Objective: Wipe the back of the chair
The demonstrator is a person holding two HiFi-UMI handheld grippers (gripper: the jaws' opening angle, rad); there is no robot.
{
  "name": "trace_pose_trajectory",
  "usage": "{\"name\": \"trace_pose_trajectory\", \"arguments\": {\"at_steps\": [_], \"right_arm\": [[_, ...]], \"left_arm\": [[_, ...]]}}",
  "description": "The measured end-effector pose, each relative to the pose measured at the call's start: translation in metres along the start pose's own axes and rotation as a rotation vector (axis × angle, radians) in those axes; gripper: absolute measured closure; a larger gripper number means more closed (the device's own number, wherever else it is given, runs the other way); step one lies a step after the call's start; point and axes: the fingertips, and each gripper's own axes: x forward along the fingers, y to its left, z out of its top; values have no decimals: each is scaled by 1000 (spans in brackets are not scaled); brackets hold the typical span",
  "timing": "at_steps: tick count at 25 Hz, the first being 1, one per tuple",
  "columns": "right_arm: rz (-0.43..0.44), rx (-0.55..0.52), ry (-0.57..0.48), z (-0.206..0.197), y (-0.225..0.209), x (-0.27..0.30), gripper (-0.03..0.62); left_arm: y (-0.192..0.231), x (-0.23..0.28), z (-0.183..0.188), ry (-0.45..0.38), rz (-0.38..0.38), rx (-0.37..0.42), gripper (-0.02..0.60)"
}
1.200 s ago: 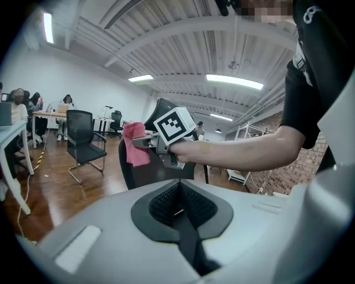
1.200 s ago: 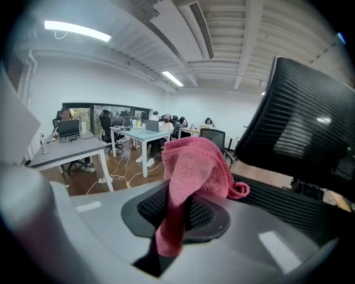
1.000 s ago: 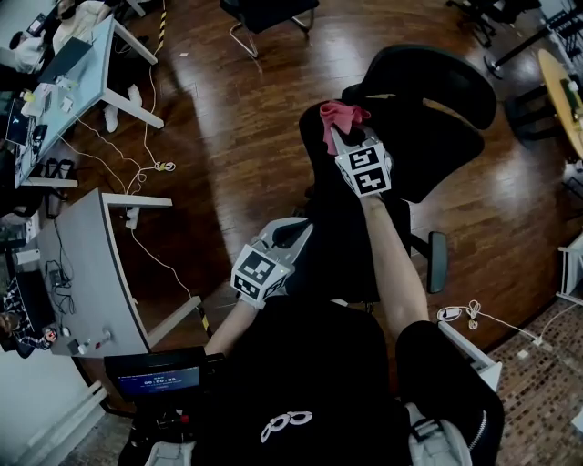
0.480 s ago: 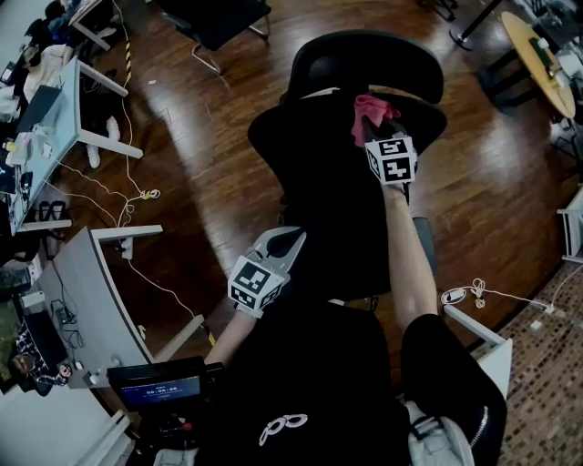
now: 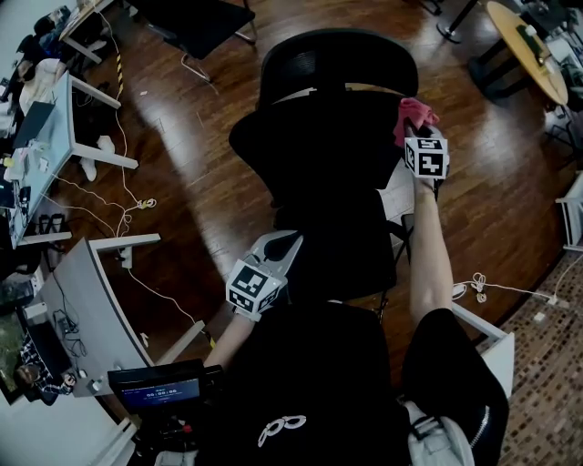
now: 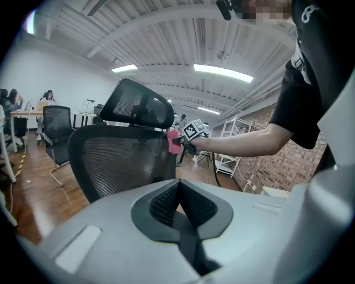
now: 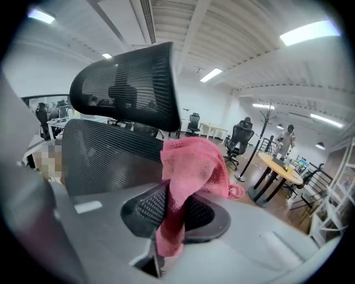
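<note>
A black mesh office chair [image 5: 319, 155] stands in front of me with its back [image 6: 119, 161] toward me and its headrest [image 7: 130, 89] above. My right gripper [image 5: 414, 127] is shut on a pink cloth [image 7: 194, 172] and holds it against the right edge of the chair back; the pink cloth [image 5: 412, 116] shows there in the head view too. From the left gripper view the cloth [image 6: 173, 141] sits at the back's right side. My left gripper [image 5: 284, 244] hangs low behind the chair, shut, with nothing between its fingers.
Grey desks [image 5: 86, 273] with cables stand at the left, and a small screen [image 5: 155, 387] sits near my body. A round wooden table [image 5: 519, 45] is at the upper right. Another black chair [image 5: 196, 23] stands beyond. Wood floor surrounds the chair.
My right gripper has swept the pink cloth rightward across the chair back, from near its middle to its right edge. The left gripper has stayed put.
</note>
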Motion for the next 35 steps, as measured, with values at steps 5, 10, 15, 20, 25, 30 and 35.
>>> {"name": "trace_pose_trajectory", "arguments": {"at_steps": [5, 10, 15, 20, 25, 30, 35], "right_arm": [[-89, 61, 46, -28, -38, -6, 545], [-103, 83, 85, -44, -37, -3, 545], [-28, 40, 89, -44, 13, 12, 545], [77, 0, 78, -33, 86, 24, 545], [180, -35, 59, -22, 168, 30, 545], [321, -107, 35, -8, 266, 31, 545], [459, -180, 13, -6, 347, 31, 545]], "left_arm": [[-4, 2, -2, 6, -1, 0, 594], [-2, -1, 0, 4, 4, -1, 594], [4, -4, -4, 1, 14, -5, 594], [9, -11, -1, -7, 28, -12, 594], [18, -26, -5, -15, 50, -22, 594], [30, -41, -12, -18, 69, -29, 594], [35, -45, -19, -20, 91, -30, 594]]}}
